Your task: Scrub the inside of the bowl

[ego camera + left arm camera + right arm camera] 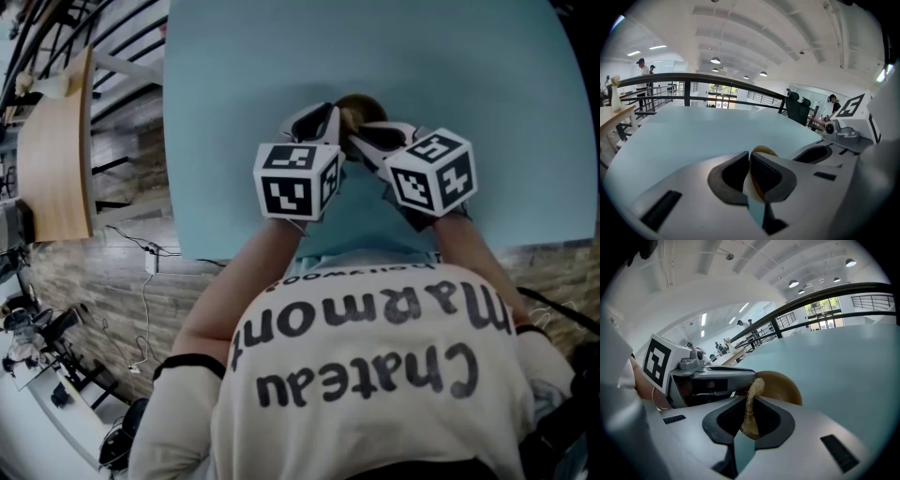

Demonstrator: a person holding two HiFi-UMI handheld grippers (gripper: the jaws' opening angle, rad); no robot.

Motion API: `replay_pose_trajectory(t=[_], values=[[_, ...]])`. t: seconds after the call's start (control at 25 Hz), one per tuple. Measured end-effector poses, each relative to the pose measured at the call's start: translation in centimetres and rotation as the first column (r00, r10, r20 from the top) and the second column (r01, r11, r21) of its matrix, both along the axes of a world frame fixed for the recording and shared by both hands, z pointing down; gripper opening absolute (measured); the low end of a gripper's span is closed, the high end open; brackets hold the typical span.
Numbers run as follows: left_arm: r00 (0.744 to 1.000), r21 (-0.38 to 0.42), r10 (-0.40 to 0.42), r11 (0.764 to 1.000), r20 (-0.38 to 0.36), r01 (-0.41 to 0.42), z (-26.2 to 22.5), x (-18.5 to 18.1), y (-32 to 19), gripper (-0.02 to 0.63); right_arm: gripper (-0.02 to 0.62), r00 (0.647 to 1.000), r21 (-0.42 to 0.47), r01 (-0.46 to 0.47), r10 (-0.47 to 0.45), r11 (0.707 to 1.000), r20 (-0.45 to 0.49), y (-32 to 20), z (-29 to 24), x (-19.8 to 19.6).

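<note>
Both sets of jaws are closed on something. My left gripper (750,158) has its jaws nearly together, pinching what looks like the thin rim of the tan bowl (781,384). My right gripper (751,401) clamps a coarse, fibrous scrubber (751,416) upright, its top showing against the bowl. The bowl sits just ahead of both grippers on the pale blue tabletop (234,94). Beyond the tabletop's far edge runs a dark railing (717,78).

**Bowl mostly hidden behind the jaws**

At the head view's centre, the white left gripper (330,120) and white right gripper (366,134) cover the round tan wooden bowl (357,102) except for a sliver. In the right gripper view's lower middle, the jaws hide the bowl's near half and the lower end of the beige fibrous scrubbing pad (751,413). The pale blue table (244,84) runs off the head view's top edge.
</note>
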State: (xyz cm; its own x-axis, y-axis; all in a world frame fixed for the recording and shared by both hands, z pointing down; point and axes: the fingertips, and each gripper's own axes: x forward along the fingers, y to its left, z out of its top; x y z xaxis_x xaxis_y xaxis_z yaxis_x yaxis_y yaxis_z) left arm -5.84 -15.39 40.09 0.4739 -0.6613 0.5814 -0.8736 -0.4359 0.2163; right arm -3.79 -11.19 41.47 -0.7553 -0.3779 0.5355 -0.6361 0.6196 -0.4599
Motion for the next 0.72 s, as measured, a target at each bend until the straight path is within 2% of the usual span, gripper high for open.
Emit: replay_pose_trajectory(t=[0.72], values=[[1.0, -0.002, -0.001, 1.0, 0.0, 0.001, 0.02, -0.16, 0.31, 0.023, 0.058, 0.999, -0.033, 0.028, -0.029, 0.999, -0.038, 0.97, 0.98, 0.01]])
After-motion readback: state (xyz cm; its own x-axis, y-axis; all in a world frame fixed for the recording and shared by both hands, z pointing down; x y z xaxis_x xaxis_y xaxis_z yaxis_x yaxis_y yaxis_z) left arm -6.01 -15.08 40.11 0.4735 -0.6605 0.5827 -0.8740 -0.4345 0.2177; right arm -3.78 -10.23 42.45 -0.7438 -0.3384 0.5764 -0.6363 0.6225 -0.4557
